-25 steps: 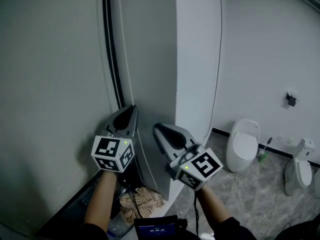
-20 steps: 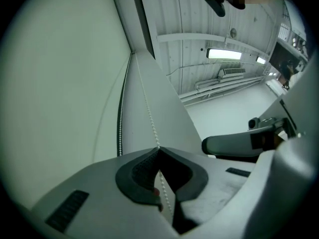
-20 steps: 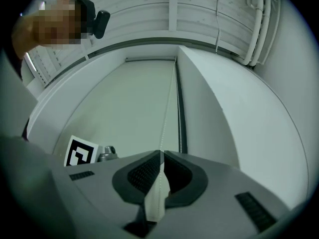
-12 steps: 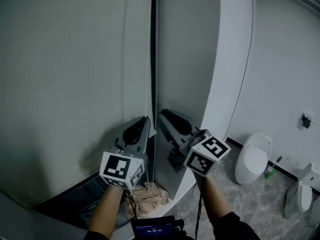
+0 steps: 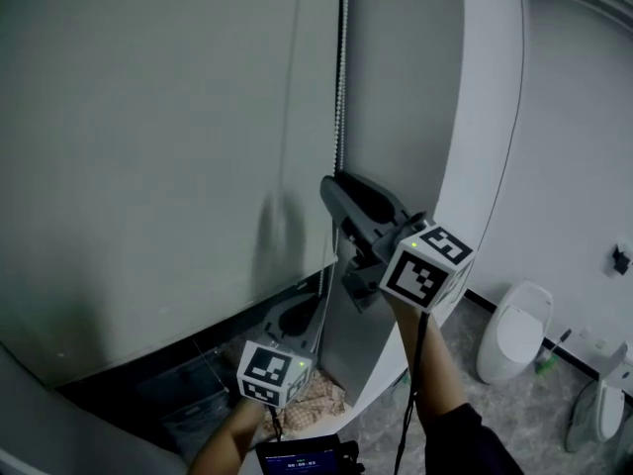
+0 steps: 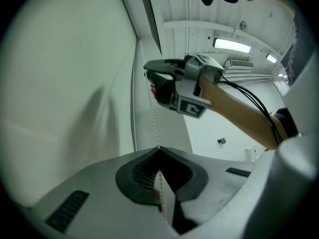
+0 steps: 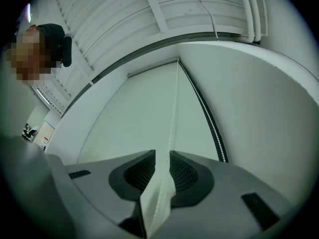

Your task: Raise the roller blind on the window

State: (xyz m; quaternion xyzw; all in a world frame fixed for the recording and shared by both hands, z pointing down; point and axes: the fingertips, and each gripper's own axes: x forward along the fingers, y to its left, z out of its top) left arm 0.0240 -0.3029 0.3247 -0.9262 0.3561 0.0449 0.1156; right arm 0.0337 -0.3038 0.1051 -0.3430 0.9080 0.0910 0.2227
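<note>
Lowest and nearest in the head view, the left forearm reaches forward from the bottom edge. It carries the left gripper low down, pointing up and away, just under the bottom edge of the roller blind. Its jaws are pressed together at the tips on the bead chain, which passes between them and runs straight up. A crumpled checked cloth lies just beside it. The right forearm rises steeply from the lower right and holds the right gripper well above the left one, tipped upward along the same chain. Its jaws have just been opening. They now stand apart with a clear gap, and the chain hangs in that gap without the pads pressing on it. The chain lies in the narrow strip between the blind's right edge and the pale wall, so both grippers work close to that corner. The space to the right is open. The blind hangs down over most of the window, with a dark gap beneath its bottom edge. Farther off to the right, a white toilet stands on the grey floor.
</note>
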